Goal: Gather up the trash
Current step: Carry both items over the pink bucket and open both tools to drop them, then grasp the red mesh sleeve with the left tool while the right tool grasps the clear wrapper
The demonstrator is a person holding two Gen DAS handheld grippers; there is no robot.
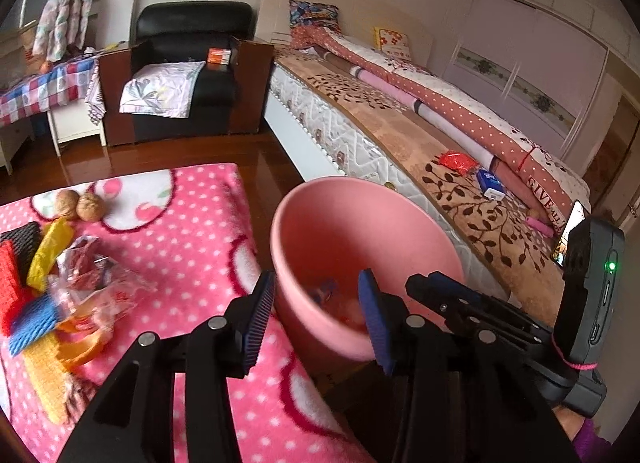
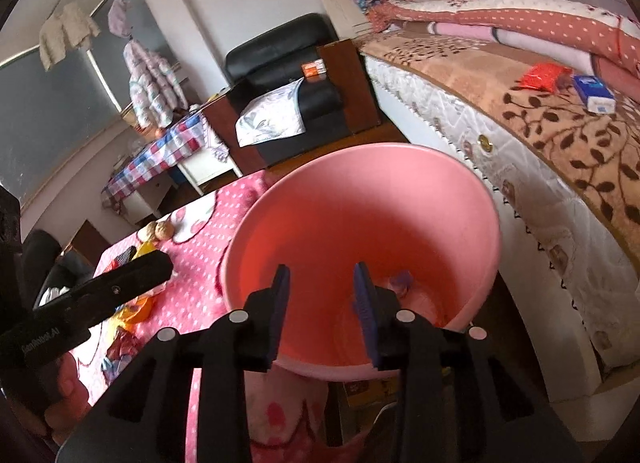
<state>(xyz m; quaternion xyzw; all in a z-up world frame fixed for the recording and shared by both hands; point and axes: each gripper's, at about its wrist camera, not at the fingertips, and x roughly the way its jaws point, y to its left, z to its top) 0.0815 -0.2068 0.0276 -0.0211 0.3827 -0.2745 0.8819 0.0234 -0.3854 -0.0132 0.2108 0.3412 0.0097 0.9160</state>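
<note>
Pink bin (image 2: pixel 400 199) under right gripper (image 2: pixel 322 311), fingers spread, empty; left gripper (image 1: pixel 316 315) fingers spread, empty

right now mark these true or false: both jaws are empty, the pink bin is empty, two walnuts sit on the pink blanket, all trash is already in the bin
1. Both the left gripper and the right gripper have open, empty jaws. True.
2. The pink bin is empty. False: a few scraps lie at its bottom.
3. Two walnuts sit on the pink blanket. True.
4. All trash is in the bin. False: a pile of wrappers lies on the blanket.
</note>
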